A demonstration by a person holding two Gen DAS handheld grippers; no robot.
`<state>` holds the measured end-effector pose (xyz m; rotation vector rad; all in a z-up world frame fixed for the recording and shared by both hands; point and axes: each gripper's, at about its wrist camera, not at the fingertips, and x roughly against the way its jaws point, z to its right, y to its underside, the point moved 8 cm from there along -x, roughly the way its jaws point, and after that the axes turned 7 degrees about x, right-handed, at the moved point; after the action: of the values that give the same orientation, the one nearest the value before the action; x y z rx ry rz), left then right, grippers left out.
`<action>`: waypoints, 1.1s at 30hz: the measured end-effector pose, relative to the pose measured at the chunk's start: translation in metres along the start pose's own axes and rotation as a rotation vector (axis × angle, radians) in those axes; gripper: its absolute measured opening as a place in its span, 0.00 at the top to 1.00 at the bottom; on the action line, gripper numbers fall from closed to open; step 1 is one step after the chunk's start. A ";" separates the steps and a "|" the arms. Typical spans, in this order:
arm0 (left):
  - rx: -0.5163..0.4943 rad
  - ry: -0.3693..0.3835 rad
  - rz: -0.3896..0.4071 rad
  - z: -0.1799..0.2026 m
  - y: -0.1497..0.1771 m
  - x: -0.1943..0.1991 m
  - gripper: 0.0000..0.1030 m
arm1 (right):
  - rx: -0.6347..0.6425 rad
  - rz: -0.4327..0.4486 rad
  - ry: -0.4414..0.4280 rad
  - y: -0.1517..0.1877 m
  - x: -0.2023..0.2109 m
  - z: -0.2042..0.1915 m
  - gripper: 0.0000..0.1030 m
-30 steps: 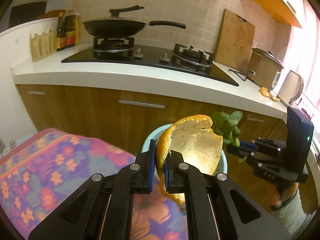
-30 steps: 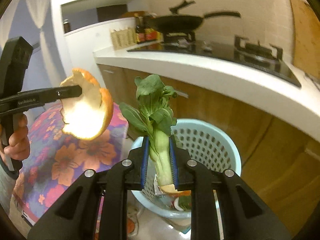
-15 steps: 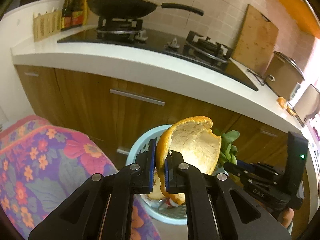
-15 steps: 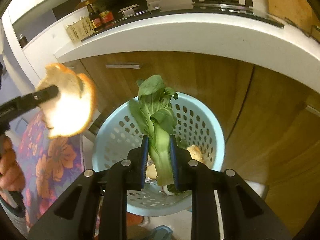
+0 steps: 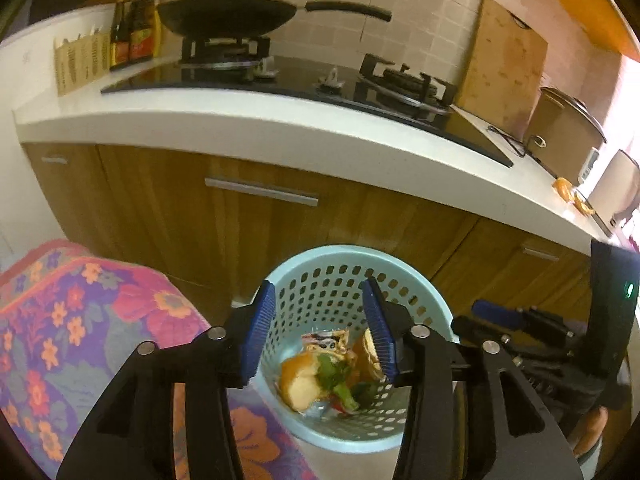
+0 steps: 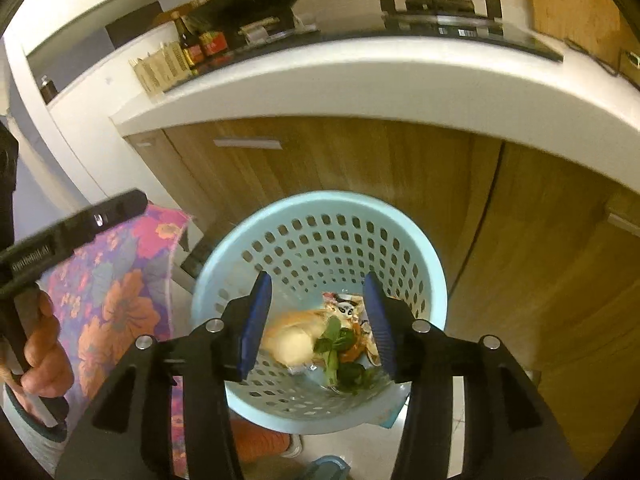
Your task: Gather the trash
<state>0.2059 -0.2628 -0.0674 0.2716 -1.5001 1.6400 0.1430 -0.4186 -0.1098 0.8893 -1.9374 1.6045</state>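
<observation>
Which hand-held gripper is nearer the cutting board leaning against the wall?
The right hand-held gripper: it sits on the cutting board's side. The left hand-held gripper hangs over the basket, farther away.

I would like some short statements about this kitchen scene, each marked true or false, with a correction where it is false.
1. The orange peel lies inside the light blue basket. True.
2. The right gripper grips the green vegetable. False: nothing is between its opening jaws; the vegetable lies in the basket.
3. The left gripper holds nothing. True; its jaws are opening.
4. The black pan sits on the floor. False: it rests on the stove burner.
5. The basket has solid walls. False: they are perforated with holes.
</observation>
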 end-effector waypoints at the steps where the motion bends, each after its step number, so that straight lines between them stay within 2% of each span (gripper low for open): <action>1: -0.017 -0.007 0.020 0.000 0.001 0.009 0.49 | 0.009 0.017 -0.001 -0.003 0.005 -0.004 0.57; 3: -0.040 -0.018 0.059 -0.002 0.001 0.025 0.41 | 0.024 0.045 -0.002 -0.008 0.015 -0.013 0.56; 6: -0.059 -0.014 0.112 -0.008 0.005 0.056 0.36 | 0.050 0.097 -0.013 -0.016 0.033 -0.035 0.51; 10: -0.056 0.006 0.160 -0.016 0.014 0.088 0.35 | 0.082 0.138 -0.029 -0.021 0.050 -0.073 0.50; 14: -0.072 -0.045 0.219 -0.039 0.025 0.118 0.26 | 0.111 0.166 -0.016 -0.023 0.061 -0.107 0.50; 17: -0.057 -0.095 0.281 -0.069 0.031 0.137 0.26 | 0.150 0.198 -0.008 -0.024 0.069 -0.133 0.50; 21: -0.008 -0.116 0.346 -0.095 0.041 0.152 0.26 | 0.176 0.246 0.070 -0.024 0.078 -0.159 0.49; 22: -0.006 -0.117 0.354 -0.097 0.042 0.153 0.25 | 0.168 0.265 0.106 -0.024 0.082 -0.163 0.47; 24: -0.011 -0.122 0.362 -0.099 0.044 0.154 0.25 | 0.151 0.295 0.169 -0.021 0.088 -0.165 0.41; 29: -0.014 -0.126 0.409 -0.100 0.047 0.159 0.25 | 0.126 0.362 0.243 -0.017 0.105 -0.164 0.40; 32: 0.008 -0.193 0.465 -0.110 0.048 0.163 0.22 | 0.117 0.415 0.282 -0.016 0.116 -0.163 0.31; 33: 0.006 -0.237 0.467 -0.114 0.050 0.161 0.22 | 0.122 0.432 0.300 -0.015 0.118 -0.164 0.29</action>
<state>0.1184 -0.0849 -0.0227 0.1258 -1.8377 2.0324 0.0658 -0.2813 0.0184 0.2515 -1.9133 1.9821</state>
